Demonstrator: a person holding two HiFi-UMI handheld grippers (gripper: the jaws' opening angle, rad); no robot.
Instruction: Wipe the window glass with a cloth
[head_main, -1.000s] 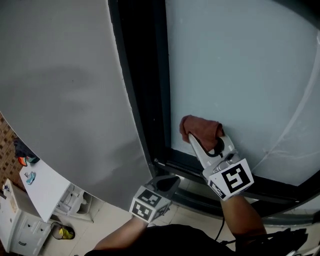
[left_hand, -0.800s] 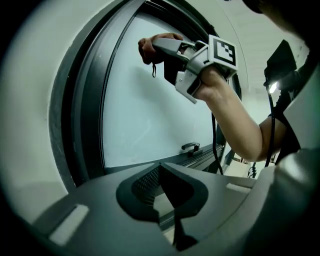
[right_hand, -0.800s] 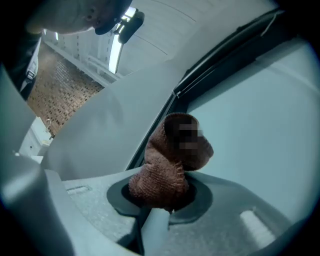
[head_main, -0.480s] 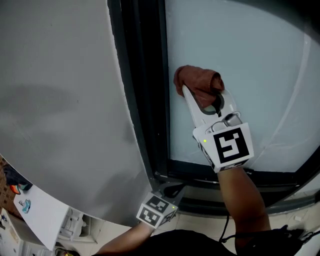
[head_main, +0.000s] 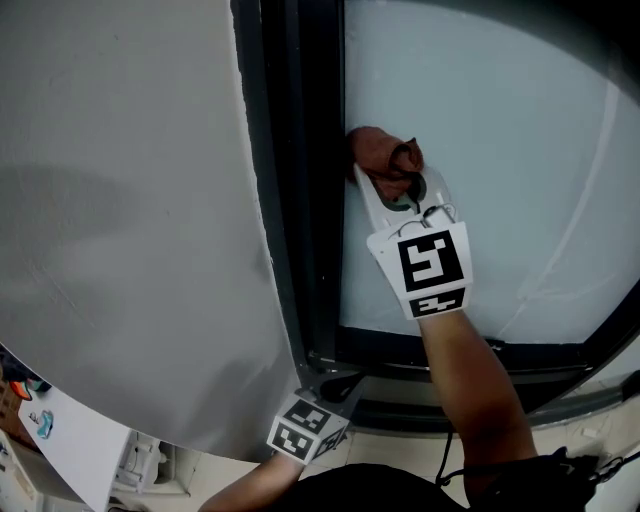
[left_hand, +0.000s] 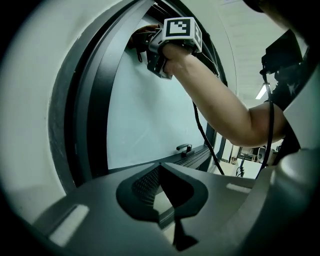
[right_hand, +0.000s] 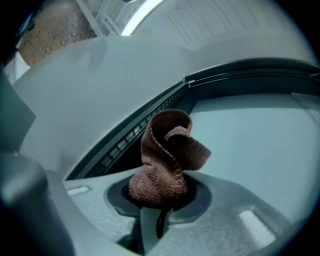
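Right gripper (head_main: 392, 180) is clamping cloth (head_main: 378, 150) on glass (head_main: 500, 140) beside frame (head_main: 305, 200) — likely risking a snag there, tugging cloth loose (left gripper (head_main: 335, 378) idling closed, empty).

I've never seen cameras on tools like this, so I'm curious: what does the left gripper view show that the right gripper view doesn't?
Only the left gripper view shows the person's forearm, the marker cube above the wrist, a small handle on the lower frame, and the left claw, shut and empty. Only the right gripper view shows the brown cloth up close, pinched in the right claw, with a slotted track beside it. Both show the pale window glass and its dark frame.
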